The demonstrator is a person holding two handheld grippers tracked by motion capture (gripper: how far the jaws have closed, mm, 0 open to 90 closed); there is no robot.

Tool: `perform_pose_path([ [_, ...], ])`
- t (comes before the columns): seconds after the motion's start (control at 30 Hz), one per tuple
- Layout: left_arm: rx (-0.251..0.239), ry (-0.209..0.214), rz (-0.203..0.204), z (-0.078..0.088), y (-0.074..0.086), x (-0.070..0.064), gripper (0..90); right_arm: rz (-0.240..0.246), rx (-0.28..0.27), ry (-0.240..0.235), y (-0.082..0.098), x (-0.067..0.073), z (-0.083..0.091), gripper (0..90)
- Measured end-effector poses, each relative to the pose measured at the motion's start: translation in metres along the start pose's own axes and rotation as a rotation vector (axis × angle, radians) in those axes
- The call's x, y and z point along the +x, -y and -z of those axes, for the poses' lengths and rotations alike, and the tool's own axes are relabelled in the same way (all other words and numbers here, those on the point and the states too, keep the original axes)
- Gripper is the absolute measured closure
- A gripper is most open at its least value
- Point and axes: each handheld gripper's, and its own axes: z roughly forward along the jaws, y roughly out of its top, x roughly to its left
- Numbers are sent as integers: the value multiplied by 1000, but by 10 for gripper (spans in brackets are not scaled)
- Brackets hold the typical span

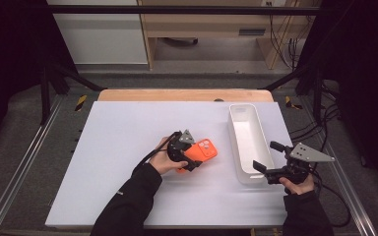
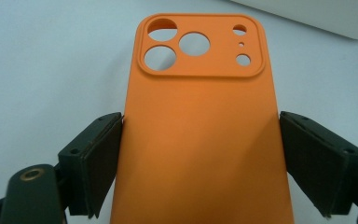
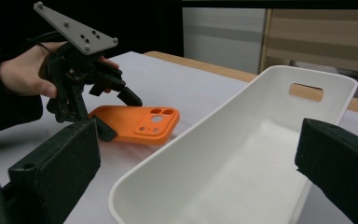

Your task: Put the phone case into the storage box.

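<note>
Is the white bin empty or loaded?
Empty. The white bin shows a bare floor and walls; the orange phone case sits outside it, on the table.

The case (image 2: pixel 200 140) is plain orange, the bin (image 3: pixel 242 154) white, the worktop (image 1: pixel 128 128) pale, perhaps lilac-grey. Both grippers' fingers (image 2: pixel 91 163) are black; the sleeves (image 1: pixel 128 206) are black.

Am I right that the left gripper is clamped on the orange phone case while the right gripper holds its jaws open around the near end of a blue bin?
Not quite: the bin is white, as the right gripper view shows. The left gripper does clamp the orange phone case, and the right gripper has its jaws open at the bin's near end.
</note>
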Motion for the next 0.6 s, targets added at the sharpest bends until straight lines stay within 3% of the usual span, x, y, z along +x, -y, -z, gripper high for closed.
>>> perform_pose_path([
  [0.6, -70, -17, -3, 36, 20, -6, 156, 13, 1, -4, 0, 1, 0, 4],
])
